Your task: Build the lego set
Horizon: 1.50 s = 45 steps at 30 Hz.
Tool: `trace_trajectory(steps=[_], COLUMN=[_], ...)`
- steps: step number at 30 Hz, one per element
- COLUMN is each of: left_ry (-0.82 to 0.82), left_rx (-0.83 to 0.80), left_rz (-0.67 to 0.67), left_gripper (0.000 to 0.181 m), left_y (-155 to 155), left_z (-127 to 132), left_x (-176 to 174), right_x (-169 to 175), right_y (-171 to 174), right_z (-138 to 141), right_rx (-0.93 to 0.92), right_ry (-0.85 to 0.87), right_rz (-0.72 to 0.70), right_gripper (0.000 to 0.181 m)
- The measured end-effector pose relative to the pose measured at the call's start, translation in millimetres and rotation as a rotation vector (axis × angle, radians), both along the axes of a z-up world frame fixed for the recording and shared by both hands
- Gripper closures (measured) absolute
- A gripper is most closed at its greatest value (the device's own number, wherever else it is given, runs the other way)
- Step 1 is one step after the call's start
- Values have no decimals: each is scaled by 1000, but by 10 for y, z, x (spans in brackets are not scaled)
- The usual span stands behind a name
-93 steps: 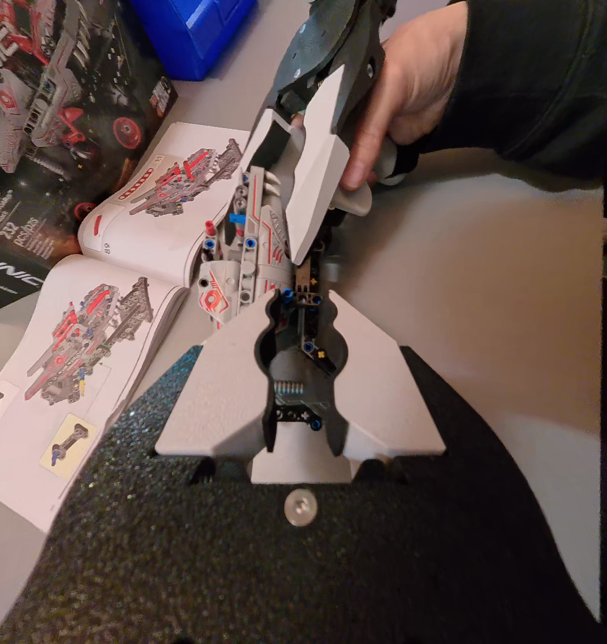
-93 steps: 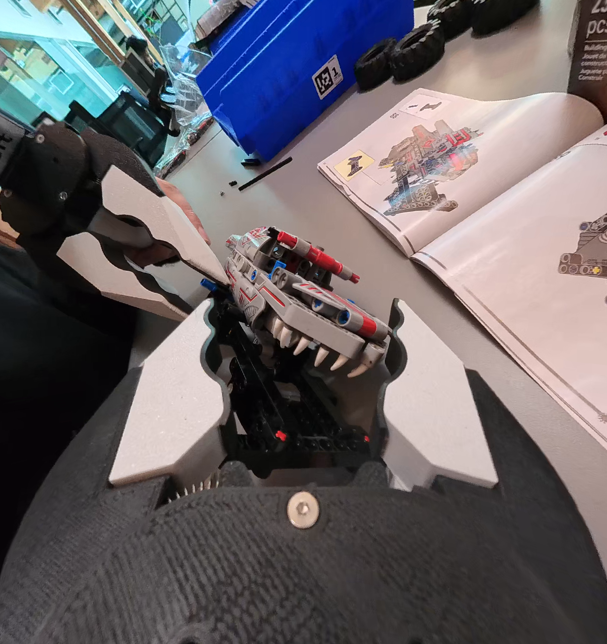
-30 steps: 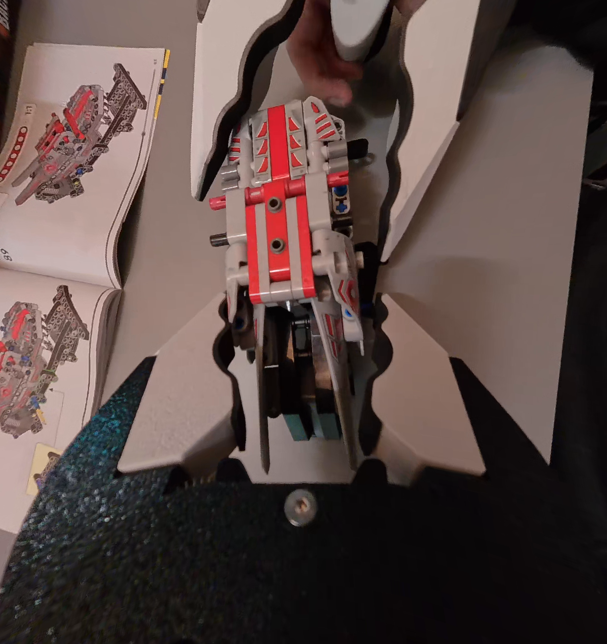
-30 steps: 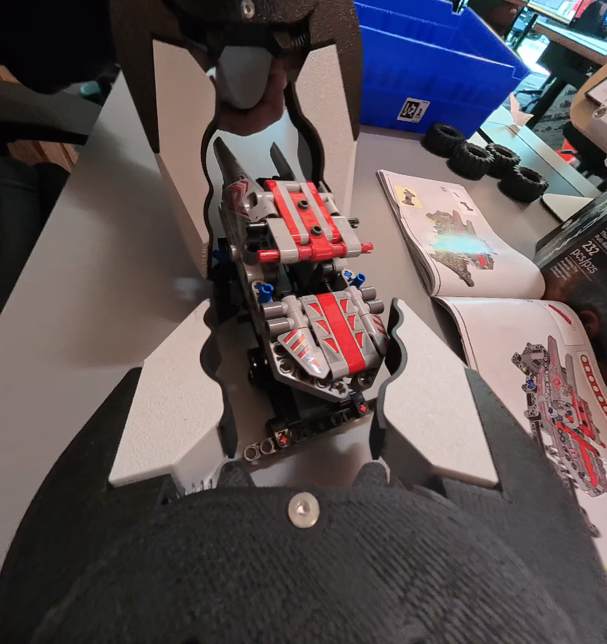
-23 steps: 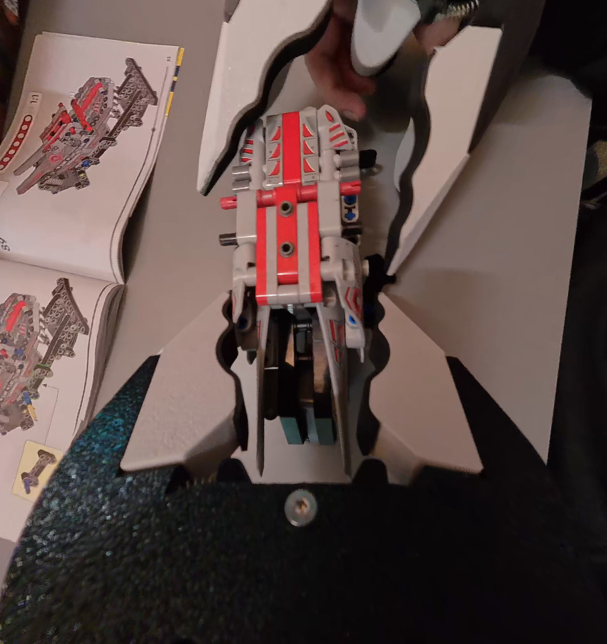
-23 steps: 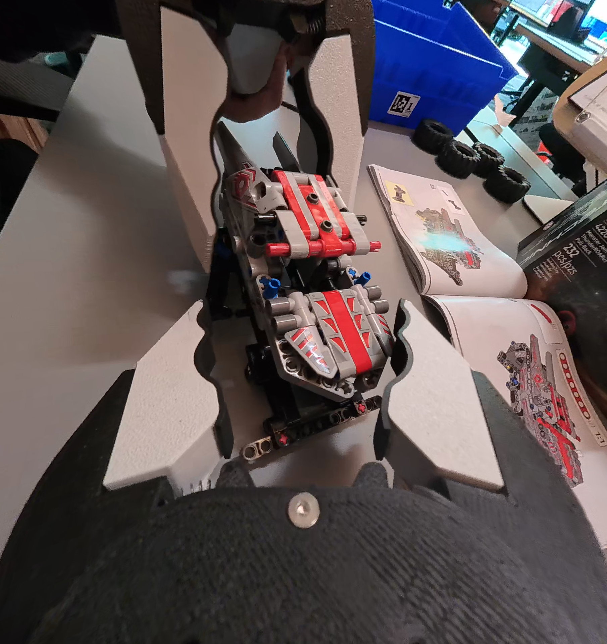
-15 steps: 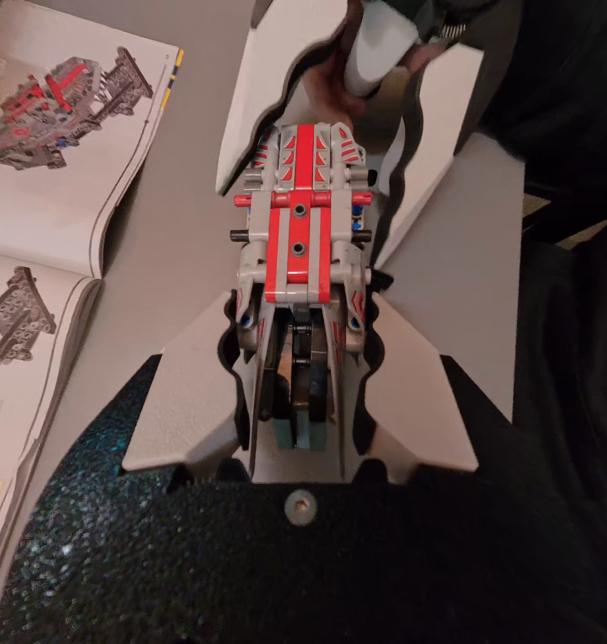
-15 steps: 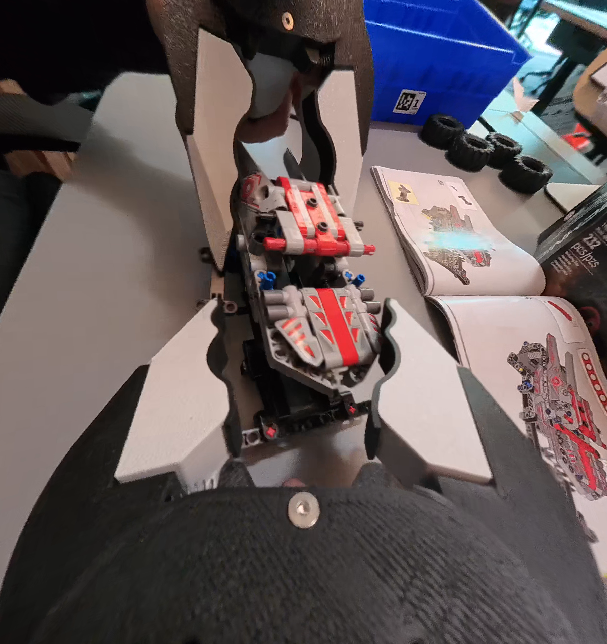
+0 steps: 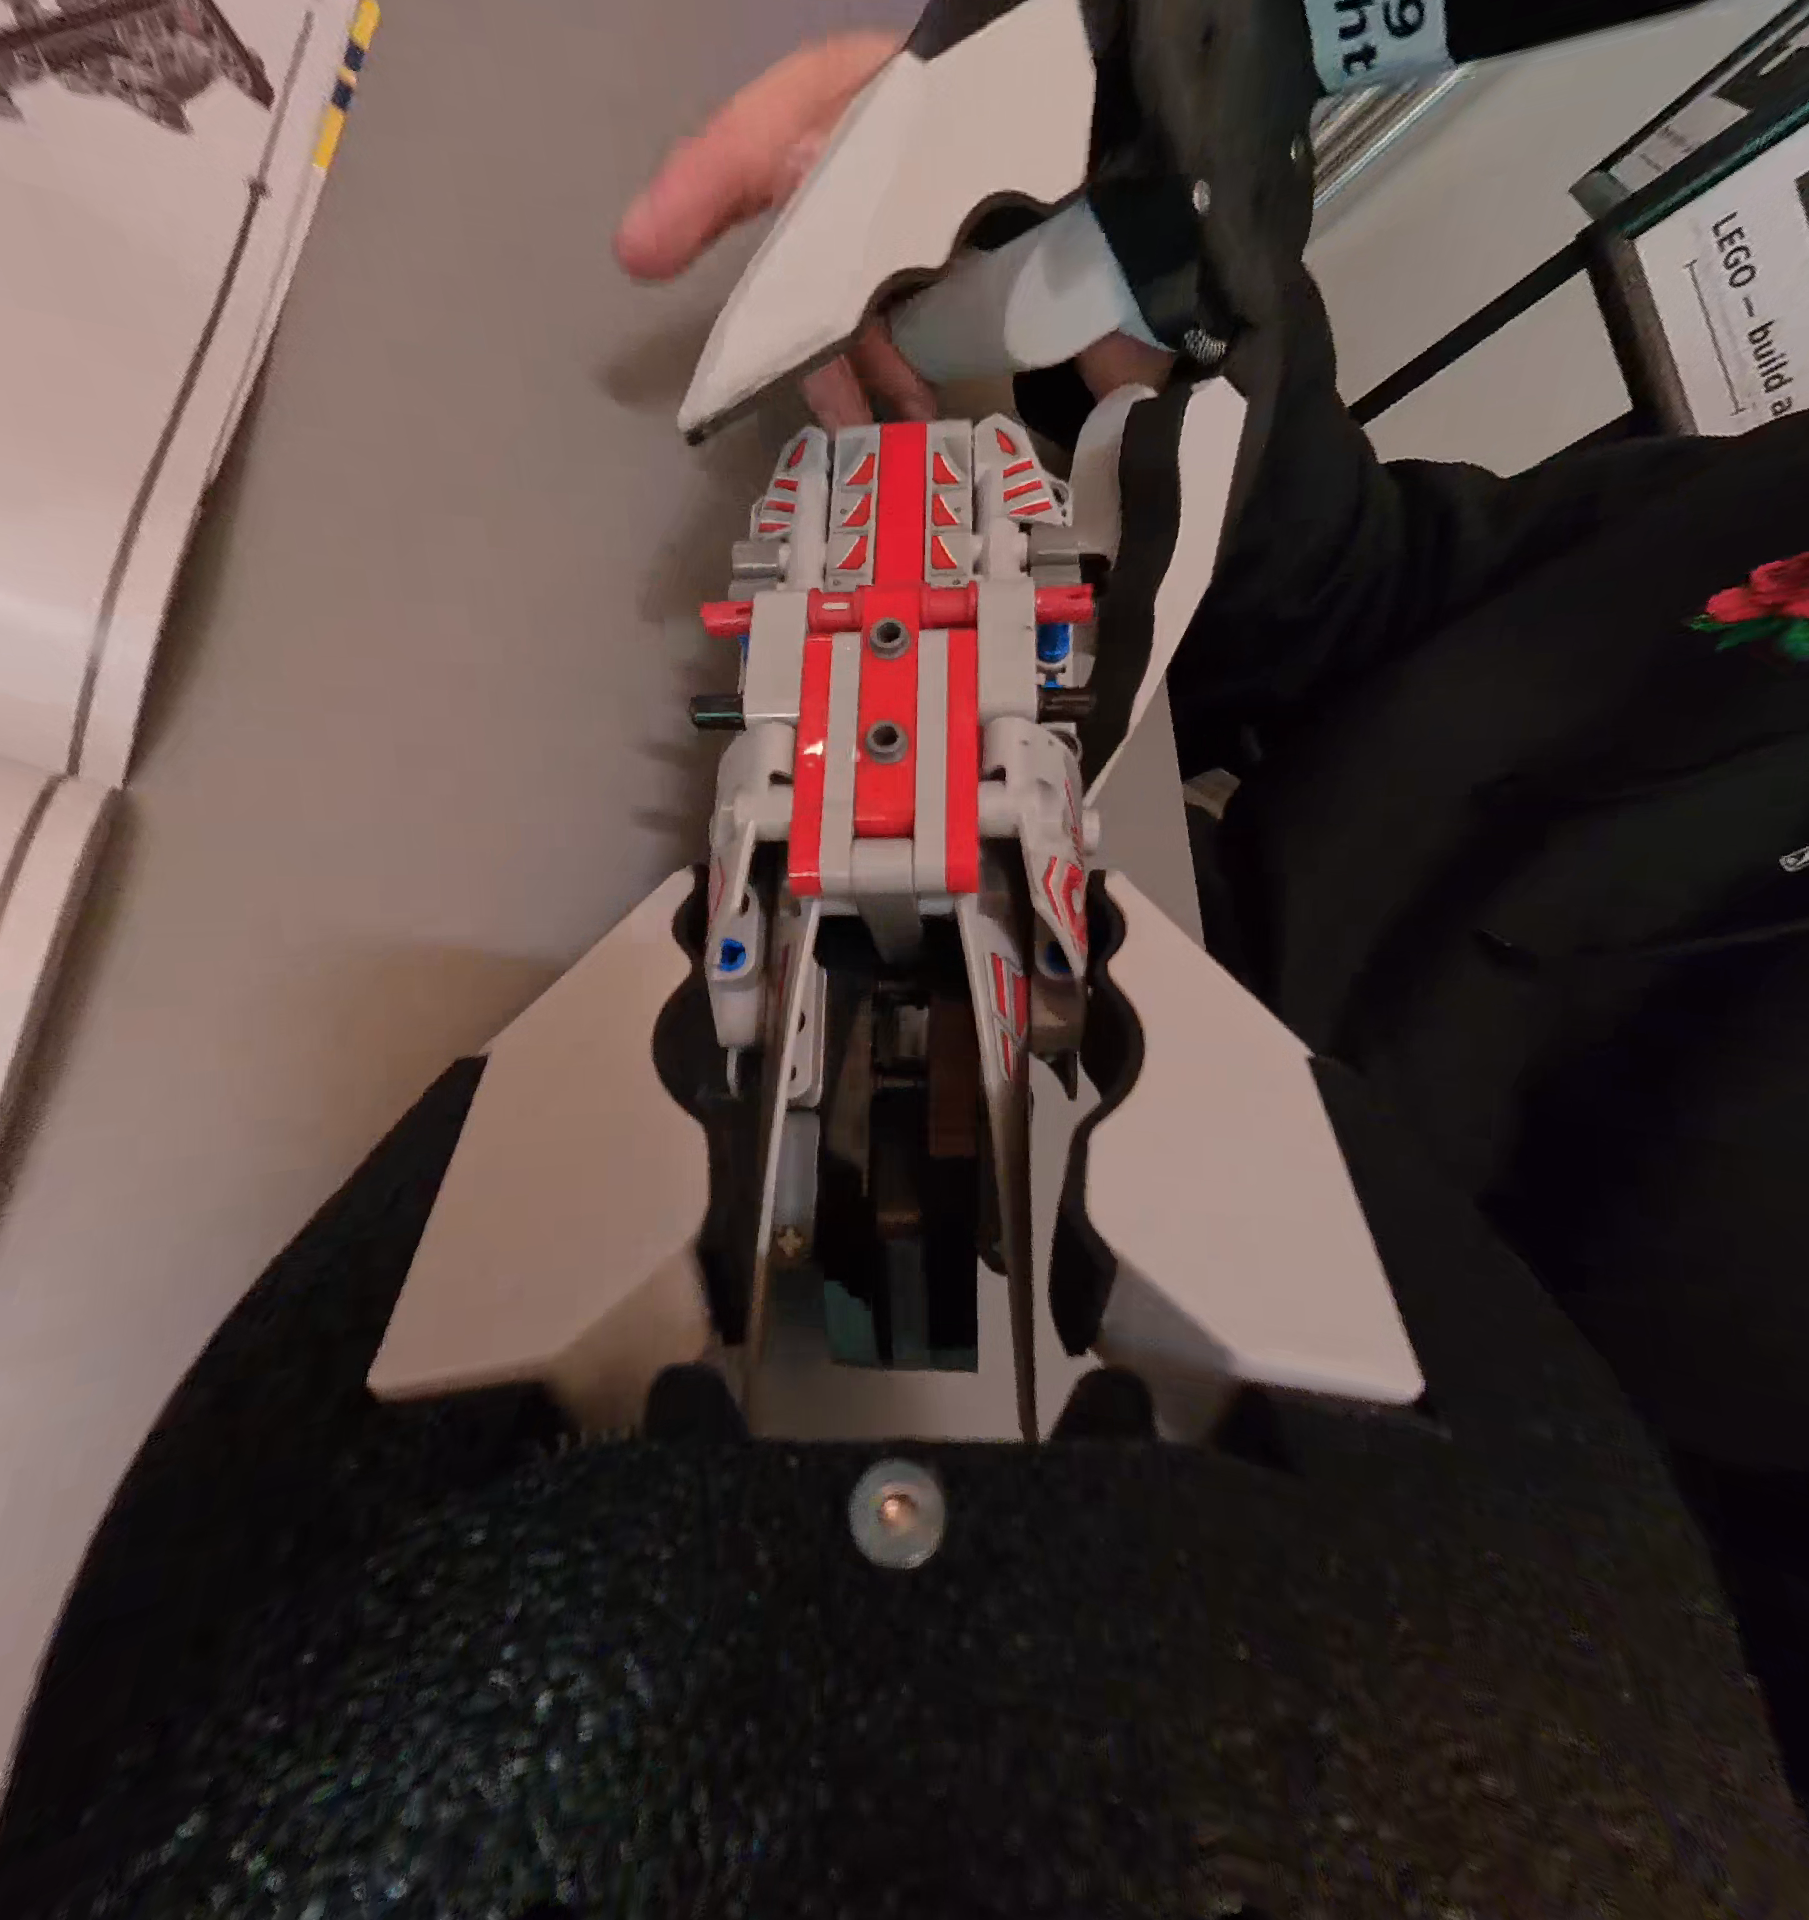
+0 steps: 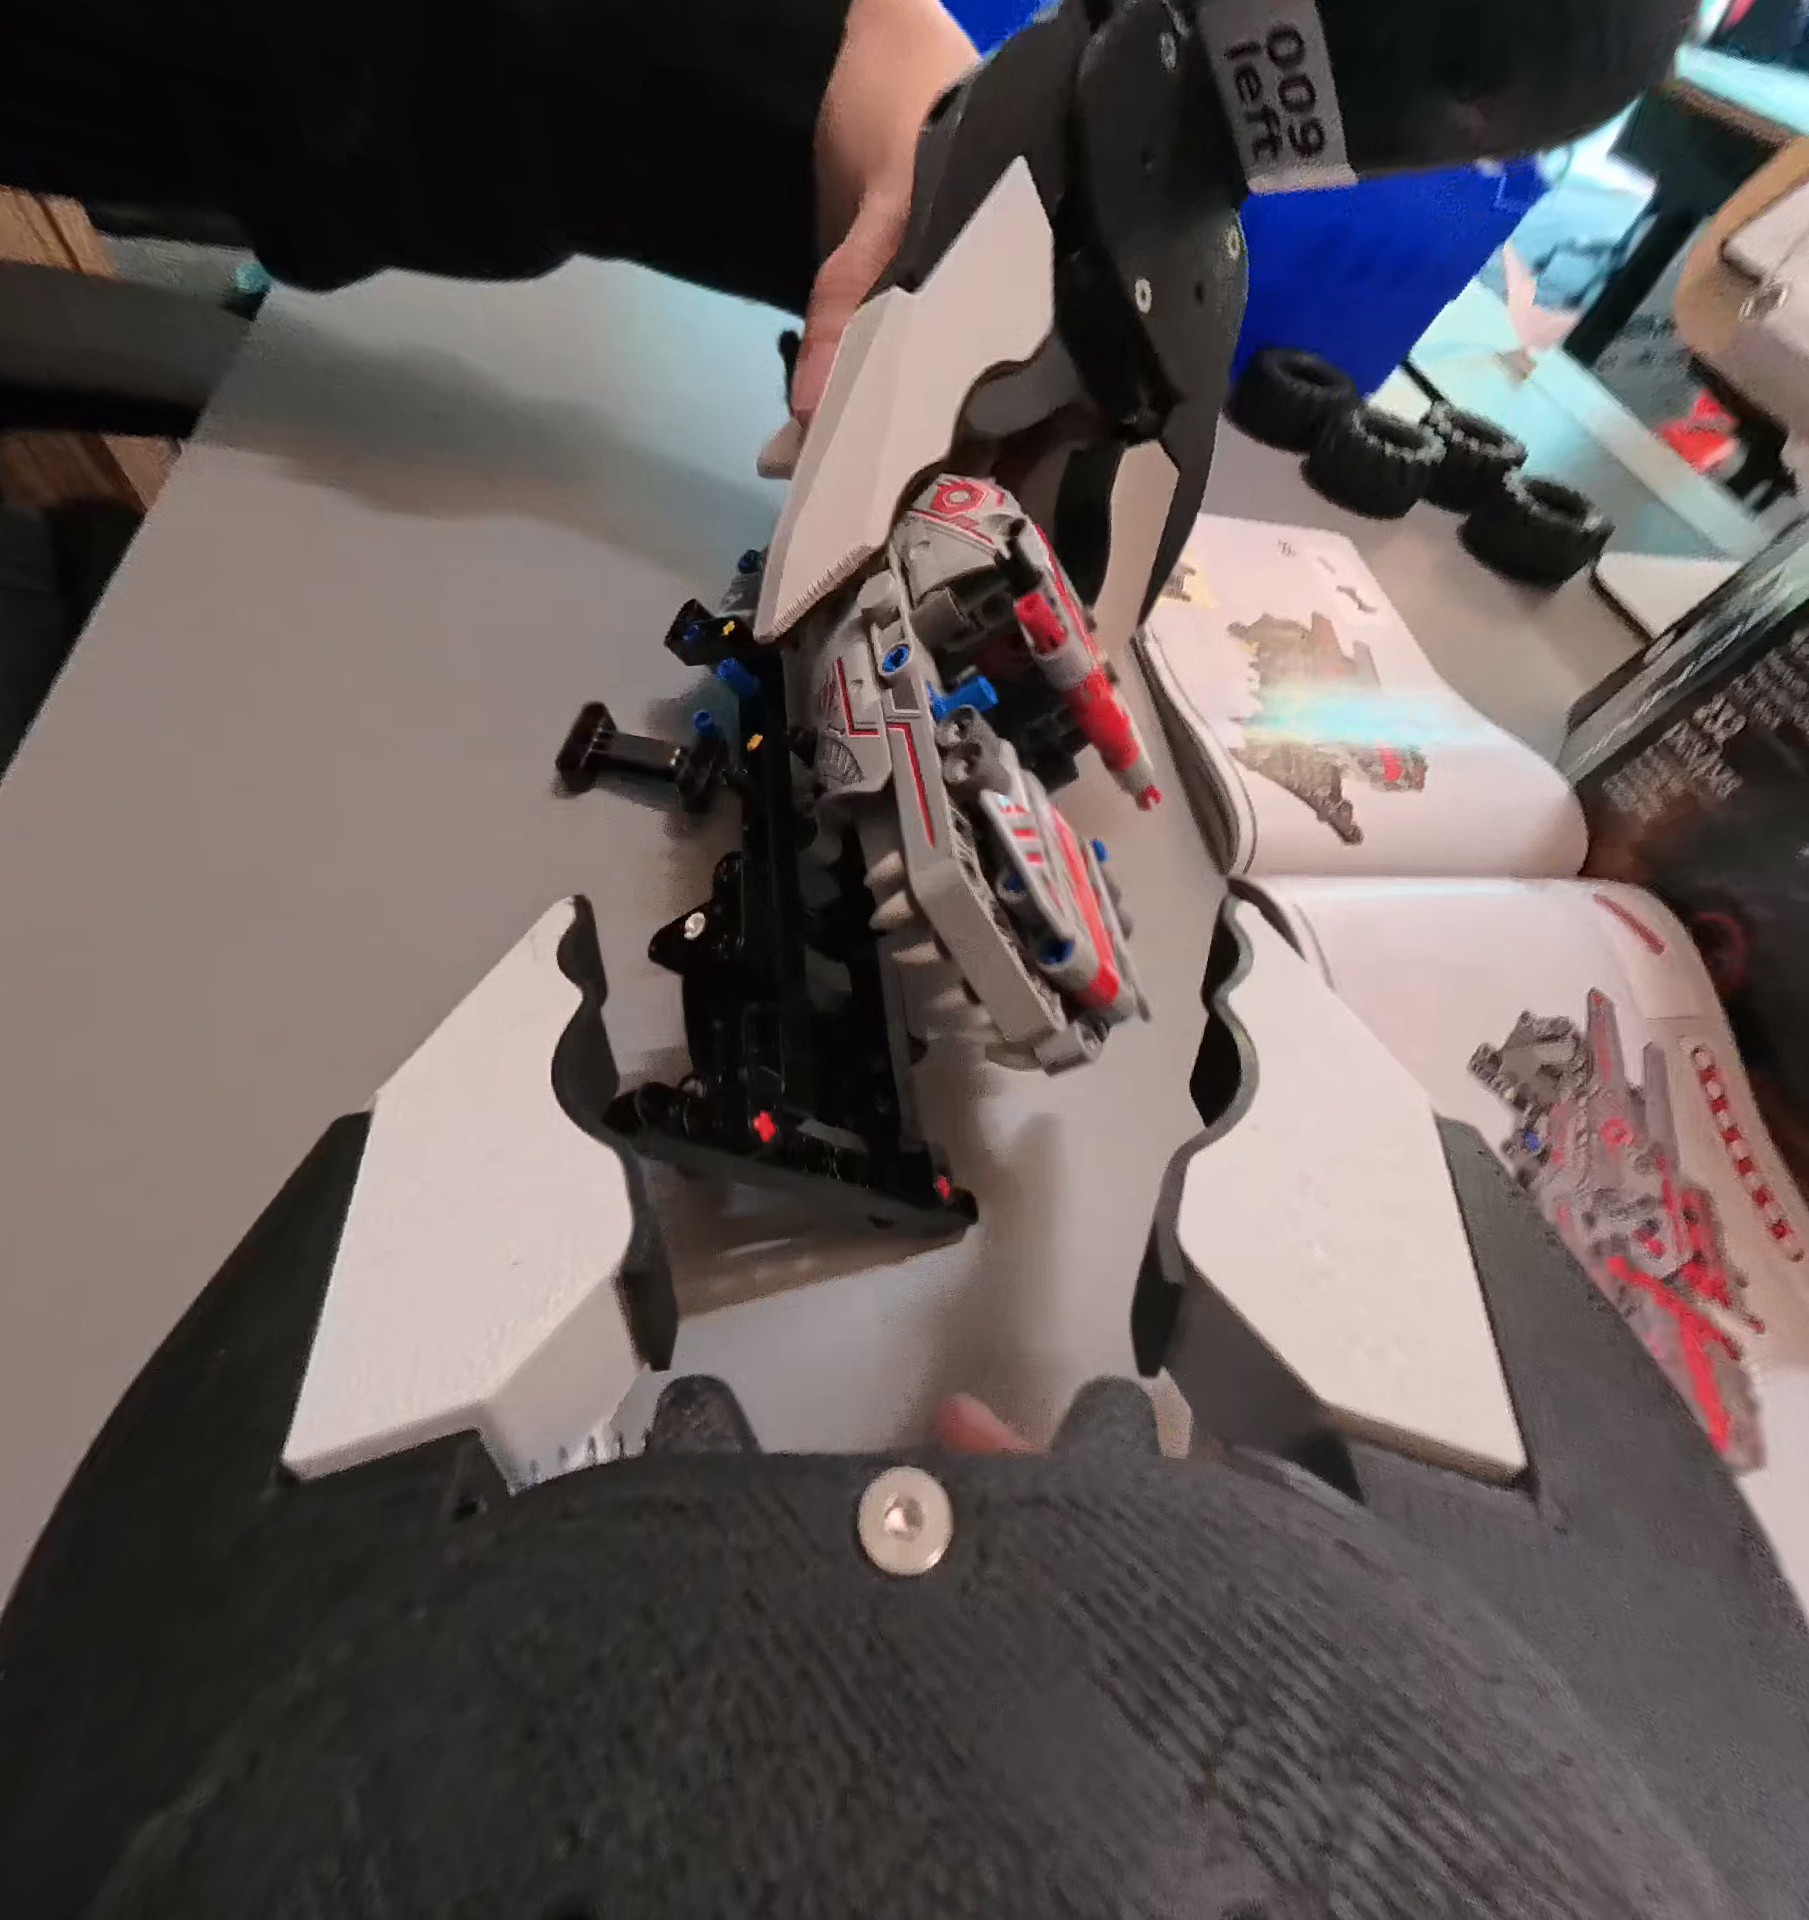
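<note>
The grey, red and black lego vehicle [image 9: 895, 727] is held off the table by its rear in my left gripper [image 9: 895, 914], which is shut on it. In the right wrist view the vehicle [image 10: 931, 831] is turned on its side, black chassis to the left, and the left gripper [image 10: 957, 603] grips it from the far end. My right gripper [image 10: 900, 914] is wide open around the vehicle's front; its left finger [image 10: 464, 1195] is close to the chassis. The right gripper also shows in the left wrist view [image 9: 900, 582], spread around the nose.
The open instruction booklet [image 10: 1399, 727] lies to the right, and shows at the left of the left wrist view [image 9: 100, 416]. Several black tyres [image 10: 1399, 457], a blue bin [image 10: 1378, 260] and the set's dark box [image 10: 1762, 707] stand behind. The grey table's [image 10: 256, 831] edge runs at left. The grippers' ends are close to 5 centimetres from one another.
The left gripper has rolled the vehicle from upright onto its side. The right gripper's fingers have spread wide and no longer press on the front.
</note>
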State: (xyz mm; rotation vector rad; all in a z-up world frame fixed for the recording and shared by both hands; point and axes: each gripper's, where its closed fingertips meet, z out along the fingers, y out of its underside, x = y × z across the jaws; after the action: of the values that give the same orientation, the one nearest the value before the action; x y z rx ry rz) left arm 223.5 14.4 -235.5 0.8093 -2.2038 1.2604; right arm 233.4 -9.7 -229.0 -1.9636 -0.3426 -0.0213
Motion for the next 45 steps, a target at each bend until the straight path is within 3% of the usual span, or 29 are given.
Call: trace_trajectory(steps=[3, 5, 8, 9, 10, 13, 18, 22, 31, 38, 41, 45], left_ry=[-91, -205, -452, -543, -638, -1005, -1731, -1931, -2034, -1992, -1814, -1258], left_rx=[-16, 21, 129, 181, 248, 429, 930, 1046, 1028, 905, 785, 530], left_rz=[11, 4, -30, -35, -36, -51, -10, -22, -5, -131, -220, -345], left_gripper=[114, 113, 114, 114, 114, 114, 115, 115, 116, 116, 117, 116], left_y=[-4, -6, -34, -40, -38, -53, 8, -18, -95, -162, -166, -194], left_z=[30, 40, 36, 30, 16, 67, 334, 401, 599, 589, 518, 348], left_x=[20, -27, -145, -174, -198, -310, -396, -456, -431, -373, -330, -371], right_x=[51, -25, -39, -139, -244, -381, -567, -624, -705, -575, -565, -544], right_y=[-63, -71, -33, -35, -46, -51, -114, -146, -156, -178, -171, -172], right_z=[105, 143, -33, -57, -65, -63, 261, 232, 481, 489, 467, 350], right_rx=[4, -4, -86, -110, -120, -94, 199, 197, 273, 234, 216, 110], right_ry=[217, 407, 440, 414, 366, 93, -691, -937, -1163, -1159, -1034, -496], right_rz=[-56, -42, -88, -38, 16, 44, -36, -114, -172, -211, -212, -180], right_gripper=[73, 96, 88, 95, 111, 114, 114, 114, 112, 112, 112, 112])
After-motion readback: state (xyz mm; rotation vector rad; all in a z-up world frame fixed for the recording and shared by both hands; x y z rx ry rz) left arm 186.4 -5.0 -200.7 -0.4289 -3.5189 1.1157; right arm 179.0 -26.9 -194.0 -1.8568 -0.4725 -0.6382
